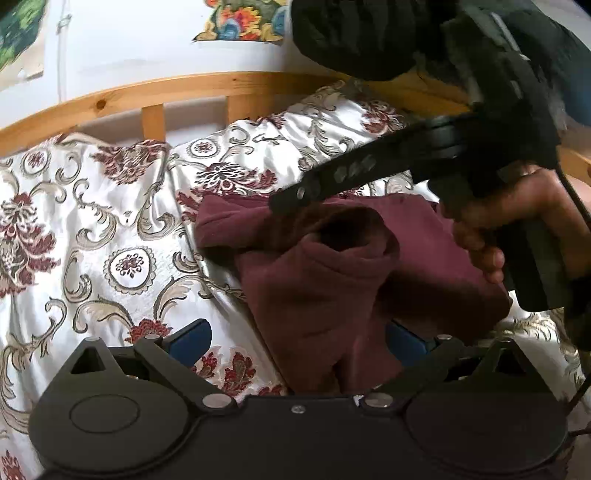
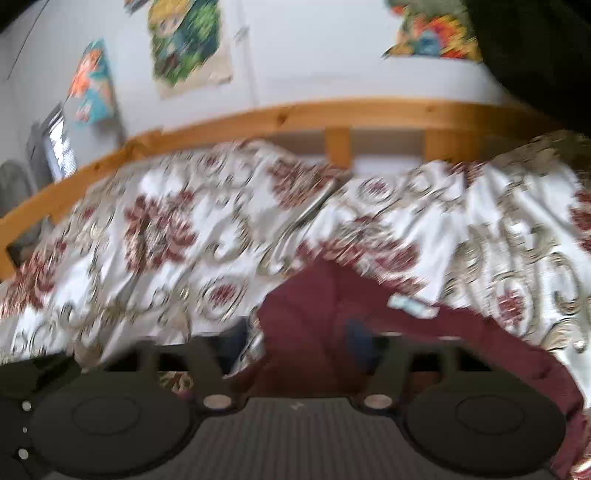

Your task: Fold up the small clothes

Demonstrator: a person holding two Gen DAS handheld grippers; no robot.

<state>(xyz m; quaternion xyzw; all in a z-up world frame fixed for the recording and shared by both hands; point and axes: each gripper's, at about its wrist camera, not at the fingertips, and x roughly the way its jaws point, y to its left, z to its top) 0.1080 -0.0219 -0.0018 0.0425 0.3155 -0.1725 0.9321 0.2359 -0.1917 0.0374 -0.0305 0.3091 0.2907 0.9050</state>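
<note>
A maroon garment [image 1: 314,288] lies crumpled on the patterned bed cover [image 1: 110,229]. My left gripper [image 1: 298,339] stands wide open low over its near edge, with the cloth running between the blue pads [image 1: 192,339] and neither pad pressing it. The right gripper [image 1: 291,199], held by a hand [image 1: 498,221], reaches in from the right, its tips over the garment's far fold. In the blurred right wrist view the right gripper [image 2: 295,343] has its jaws partly closed around the maroon garment [image 2: 314,314]. A strip of bed cover shows between its left pad [image 2: 232,347] and the cloth. A white label [image 2: 412,306] shows on the garment.
A wooden bed rail [image 1: 184,88] runs along the back of the bed, against a white wall with coloured posters [image 2: 184,44]. A dark sleeve [image 1: 369,33] hangs at the top right. The bed cover [image 2: 166,229] spreads out to the left of the garment.
</note>
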